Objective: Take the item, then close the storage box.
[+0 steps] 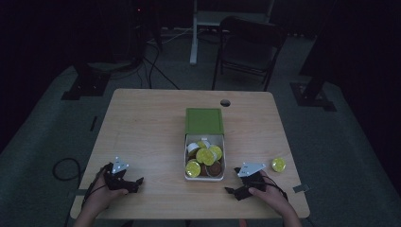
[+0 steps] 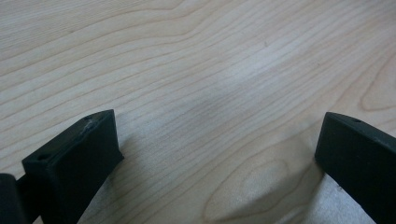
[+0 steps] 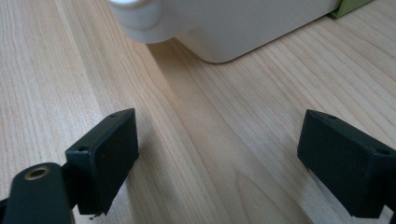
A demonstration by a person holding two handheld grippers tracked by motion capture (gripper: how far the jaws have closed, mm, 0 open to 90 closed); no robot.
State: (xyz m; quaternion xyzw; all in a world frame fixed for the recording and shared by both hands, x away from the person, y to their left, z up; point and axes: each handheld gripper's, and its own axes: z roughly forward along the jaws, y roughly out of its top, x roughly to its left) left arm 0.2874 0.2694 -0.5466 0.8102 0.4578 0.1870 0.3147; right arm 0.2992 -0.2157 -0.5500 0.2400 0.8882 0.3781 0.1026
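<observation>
Left hand-held gripper point(image 1: 135, 182): rested on table point(image 1: 142, 127), jaws spread, nothing gripped.
Right hand-held gripper point(image 1: 231, 190): jaws spread, white box point(image 1: 204, 177) at 12 o'clock.

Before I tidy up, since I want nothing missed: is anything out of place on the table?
Yes: one yellow-lidded cup lies alone on the table, right of the white box that holds the others, just beyond the right gripper. The green lid sits slid back, leaving the box open.

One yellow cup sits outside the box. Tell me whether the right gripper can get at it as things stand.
Probably yes. The right gripper is open and points away from the yellow cup, but bare table lies around the cup, so nothing blocks a turn and reach.
</observation>
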